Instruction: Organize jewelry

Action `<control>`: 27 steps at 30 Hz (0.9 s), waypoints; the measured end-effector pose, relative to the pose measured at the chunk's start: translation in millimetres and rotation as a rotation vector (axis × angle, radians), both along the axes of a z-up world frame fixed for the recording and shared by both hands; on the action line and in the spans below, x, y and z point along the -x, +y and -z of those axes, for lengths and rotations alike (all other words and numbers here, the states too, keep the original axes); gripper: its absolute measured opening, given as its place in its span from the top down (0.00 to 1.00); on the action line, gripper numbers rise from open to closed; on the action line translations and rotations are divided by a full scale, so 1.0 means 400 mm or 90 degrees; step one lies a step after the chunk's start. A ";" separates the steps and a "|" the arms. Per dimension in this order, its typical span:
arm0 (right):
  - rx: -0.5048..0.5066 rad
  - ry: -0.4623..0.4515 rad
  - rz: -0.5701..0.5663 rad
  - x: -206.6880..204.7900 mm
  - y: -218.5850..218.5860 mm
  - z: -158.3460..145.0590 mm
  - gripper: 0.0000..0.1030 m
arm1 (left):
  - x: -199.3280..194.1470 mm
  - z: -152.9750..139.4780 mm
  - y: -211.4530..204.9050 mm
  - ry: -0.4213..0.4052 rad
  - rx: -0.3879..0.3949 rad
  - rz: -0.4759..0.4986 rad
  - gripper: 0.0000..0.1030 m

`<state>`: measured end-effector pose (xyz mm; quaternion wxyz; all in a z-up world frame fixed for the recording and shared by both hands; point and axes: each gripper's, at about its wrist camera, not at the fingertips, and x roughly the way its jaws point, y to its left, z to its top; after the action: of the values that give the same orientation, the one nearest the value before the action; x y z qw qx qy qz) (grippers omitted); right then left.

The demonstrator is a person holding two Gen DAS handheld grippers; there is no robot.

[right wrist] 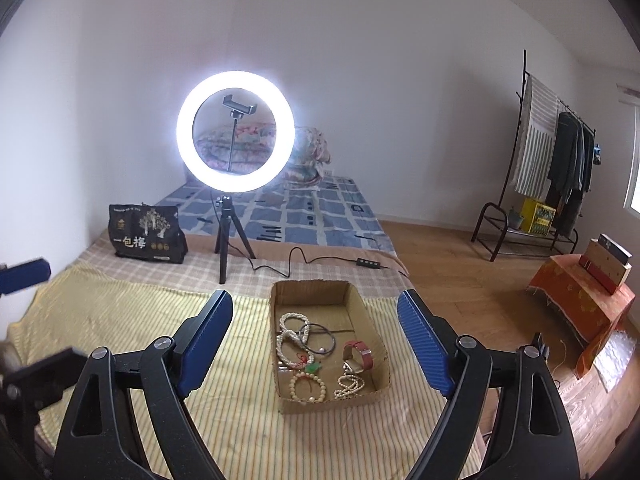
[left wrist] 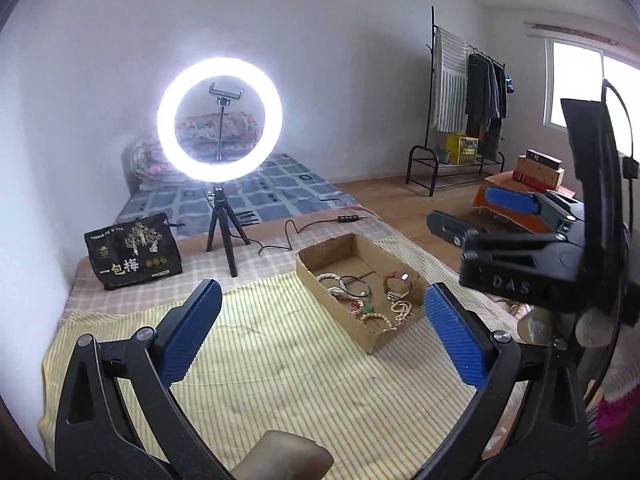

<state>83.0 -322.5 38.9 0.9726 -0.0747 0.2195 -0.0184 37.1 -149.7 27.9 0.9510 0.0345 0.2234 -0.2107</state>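
An open cardboard box (left wrist: 308, 270) (right wrist: 280, 360) lies on a yellow striped cloth (left wrist: 280, 380) (right wrist: 120, 320). It holds several pieces of jewelry: pearl bracelets (right wrist: 290, 322), a black cord loop (right wrist: 320, 334), a red-strap watch (right wrist: 358, 354), a beige bead bracelet (right wrist: 308, 386) and a green pendant (right wrist: 313, 368). My left gripper (left wrist: 322, 334) is open and empty, above the cloth just left of the box. My right gripper (right wrist: 316, 340) is open and empty, held above and before the box; it also shows in the left wrist view (left wrist: 476, 220).
A lit ring light (left wrist: 219, 120) (right wrist: 236, 132) on a tripod stands behind the box, its cable (right wrist: 304, 260) trailing right. A black snack bag (left wrist: 134, 256) (right wrist: 148, 234) sits at back left. Clothes rack (right wrist: 548, 168) and orange-covered box (right wrist: 580, 308) stand on the floor at right.
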 end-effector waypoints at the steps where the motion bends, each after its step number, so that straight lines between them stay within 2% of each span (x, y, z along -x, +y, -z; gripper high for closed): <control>1: 0.003 -0.001 0.001 0.005 0.001 0.007 0.17 | 0.001 0.003 -0.001 -0.003 -0.006 -0.001 0.00; 11: 0.018 0.013 0.001 0.013 -0.009 0.045 0.17 | 0.008 0.026 -0.013 -0.010 -0.039 -0.008 0.00; 27: 0.024 0.008 0.005 0.023 -0.013 0.044 0.17 | -0.005 0.036 -0.007 0.002 -0.044 -0.022 0.00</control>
<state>73.7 -327.6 21.1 0.9696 -0.0919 0.2253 -0.0258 38.9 -152.4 13.3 0.9525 0.0633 0.2323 -0.1864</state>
